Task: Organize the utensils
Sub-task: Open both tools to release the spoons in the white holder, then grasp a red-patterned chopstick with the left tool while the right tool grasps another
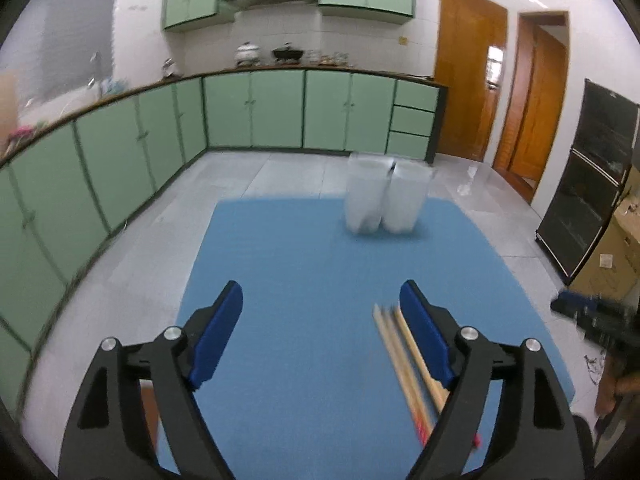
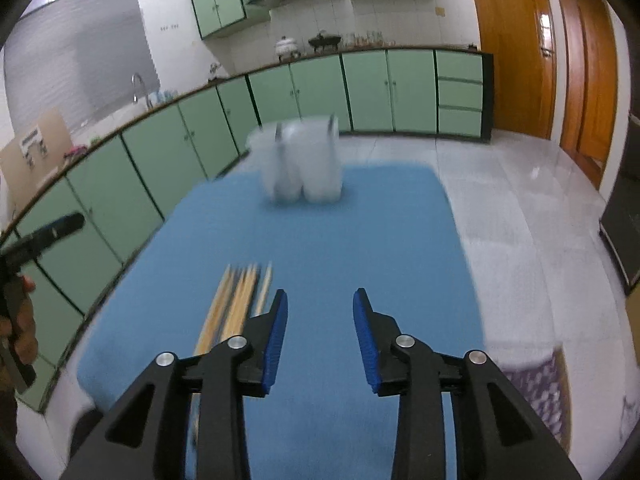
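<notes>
- Chopsticks (image 1: 404, 364) lie in a loose bundle on the blue mat (image 1: 304, 264), near its front edge, blurred in both views.
- Left gripper (image 1: 322, 300) hangs over the mat with jaws spread wide and nothing between them; the chopsticks sit just beside its right finger.
- Right gripper (image 2: 320, 312) is partly spread and empty, the chopsticks just left of it.
- Two translucent cups (image 1: 384, 196) stand side by side at the mat's far end.
</notes>
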Tool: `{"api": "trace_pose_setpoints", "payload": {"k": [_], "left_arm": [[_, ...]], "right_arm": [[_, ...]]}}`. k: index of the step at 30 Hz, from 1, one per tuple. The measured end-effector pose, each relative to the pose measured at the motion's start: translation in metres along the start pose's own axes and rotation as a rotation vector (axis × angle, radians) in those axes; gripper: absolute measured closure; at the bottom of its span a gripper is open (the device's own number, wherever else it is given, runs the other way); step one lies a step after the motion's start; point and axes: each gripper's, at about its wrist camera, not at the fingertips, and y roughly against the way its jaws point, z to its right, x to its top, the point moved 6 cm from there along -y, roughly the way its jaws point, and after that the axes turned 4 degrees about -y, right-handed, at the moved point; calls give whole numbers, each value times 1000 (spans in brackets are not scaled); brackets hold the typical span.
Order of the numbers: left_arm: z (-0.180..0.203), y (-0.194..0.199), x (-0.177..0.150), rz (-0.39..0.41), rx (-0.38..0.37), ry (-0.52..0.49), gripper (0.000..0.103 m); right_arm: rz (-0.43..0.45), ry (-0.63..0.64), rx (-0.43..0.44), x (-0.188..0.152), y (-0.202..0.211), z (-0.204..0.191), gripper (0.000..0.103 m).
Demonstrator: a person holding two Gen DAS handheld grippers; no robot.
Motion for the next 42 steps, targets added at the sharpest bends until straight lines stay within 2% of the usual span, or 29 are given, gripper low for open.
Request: {"api": "trace_pose_setpoints", "payload": {"k": [3, 5, 8, 11, 15, 21, 25, 34, 42], "left_arm": [[2, 10, -56, -34, 9, 18, 24], [11, 11, -93, -67, 8, -2, 24], [23, 11, -128, -109, 8, -41, 24], [32, 6, -150, -151, -13, -60, 24], [45, -1, -174, -187, -24, -94, 24], [55, -10, -186, -208, -48, -105, 24], [51, -12, -186, -217, -65, -86, 24], [83, -21, -185, -212, -86, -163, 22], [88, -31, -179, -199, -33, -137, 18]], "right_arm": [[-38, 32, 9, -64, 3, -16, 69], [-52, 65, 7, -94, 4, -28, 69], [-69, 145, 4, -125, -1, -49, 69], [-85, 219, -5, -140, -11, -63, 69], [-44, 271, -17, -137, -18, -69, 68], [-22, 292, -1, -133, -29, -69, 69], [-22, 241, -7, -127, -31, -55, 68], [-13, 184, -15, -124, -29, -34, 67], [-2, 150, -23, -123, -27, -25, 65]]}}
